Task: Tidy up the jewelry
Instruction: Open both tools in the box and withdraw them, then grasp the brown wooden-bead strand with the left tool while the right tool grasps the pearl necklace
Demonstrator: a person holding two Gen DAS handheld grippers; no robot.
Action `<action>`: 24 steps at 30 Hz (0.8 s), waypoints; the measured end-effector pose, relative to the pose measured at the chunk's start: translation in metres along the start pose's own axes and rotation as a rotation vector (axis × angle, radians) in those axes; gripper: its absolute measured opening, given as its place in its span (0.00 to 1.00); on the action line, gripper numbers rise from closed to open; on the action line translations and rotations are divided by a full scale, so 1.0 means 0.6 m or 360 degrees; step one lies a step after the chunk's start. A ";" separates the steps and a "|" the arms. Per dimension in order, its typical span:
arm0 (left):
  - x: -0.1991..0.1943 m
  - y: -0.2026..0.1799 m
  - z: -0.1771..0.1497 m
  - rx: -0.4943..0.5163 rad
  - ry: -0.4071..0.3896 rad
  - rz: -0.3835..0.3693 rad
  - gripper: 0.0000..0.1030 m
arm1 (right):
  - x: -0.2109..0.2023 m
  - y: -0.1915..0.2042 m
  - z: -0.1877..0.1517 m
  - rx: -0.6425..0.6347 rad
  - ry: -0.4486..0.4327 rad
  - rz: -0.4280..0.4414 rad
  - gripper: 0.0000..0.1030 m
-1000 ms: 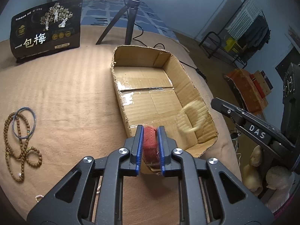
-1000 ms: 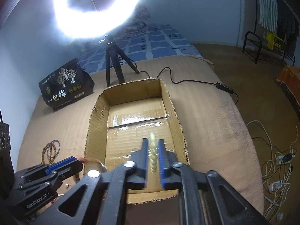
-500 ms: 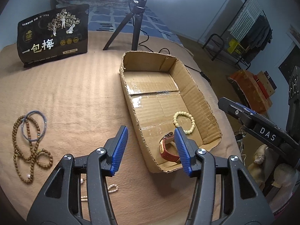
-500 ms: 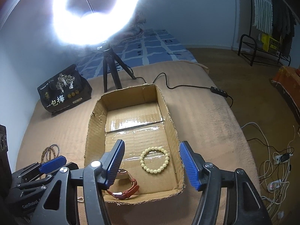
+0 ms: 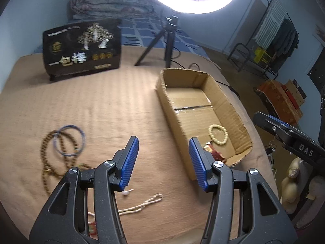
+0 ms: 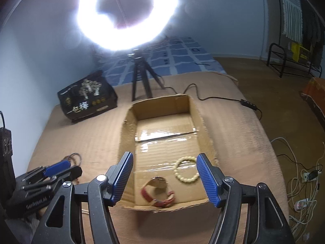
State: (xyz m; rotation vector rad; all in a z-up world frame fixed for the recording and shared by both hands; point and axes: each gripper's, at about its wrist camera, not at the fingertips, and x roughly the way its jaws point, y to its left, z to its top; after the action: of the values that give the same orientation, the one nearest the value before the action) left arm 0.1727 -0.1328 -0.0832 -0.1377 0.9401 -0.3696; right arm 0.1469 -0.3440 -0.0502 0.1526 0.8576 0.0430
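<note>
Blue ribbed pads stand apart with nothing between them on both the left hand-held gripper point(image 5: 163, 160) and the right hand-held gripper point(image 6: 165, 178), whose jaws are opening further. In the cardboard box point(image 6: 203, 122), near end, lie one cream bead bracelet point(image 6: 185, 171) and one red-strapped watch point(image 6: 158, 193). Left on the tan bed cover wait one brown bead necklace point(image 5: 45, 158), one blue bangle point(image 5: 70, 140) and one pale chain point(image 5: 140, 204): light, limp strands best pinched across a bunched part, the stiff bangle by its rim.

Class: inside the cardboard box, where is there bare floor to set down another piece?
The far half of the cardboard box, beyond the taped seam, is bare. The near end is crowded: cream bead bracelet and red-strap watch.
</note>
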 end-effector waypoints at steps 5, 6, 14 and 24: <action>-0.036 0.051 0.000 -0.0008 -0.0020 0.0062 0.51 | -0.004 0.043 -0.011 -0.0055 0.0015 0.0074 0.65; -0.042 0.063 -0.001 -0.0020 -0.0018 0.0070 0.51 | -0.003 0.053 -0.014 -0.0071 0.0024 0.0089 0.65; -0.086 0.173 -0.009 -0.0166 -0.0017 0.0153 0.51 | 0.012 0.127 -0.041 -0.0183 0.0100 0.0201 0.65; -0.100 0.278 -0.034 -0.0319 0.0060 0.0210 0.51 | 0.038 0.215 -0.090 -0.0373 0.0244 0.0372 0.65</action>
State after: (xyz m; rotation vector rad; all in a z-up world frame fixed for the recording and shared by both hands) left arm 0.1660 0.0448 -0.0951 -0.2511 1.0170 -0.1563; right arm 0.1239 -0.2079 -0.0824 0.0286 0.9770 0.3769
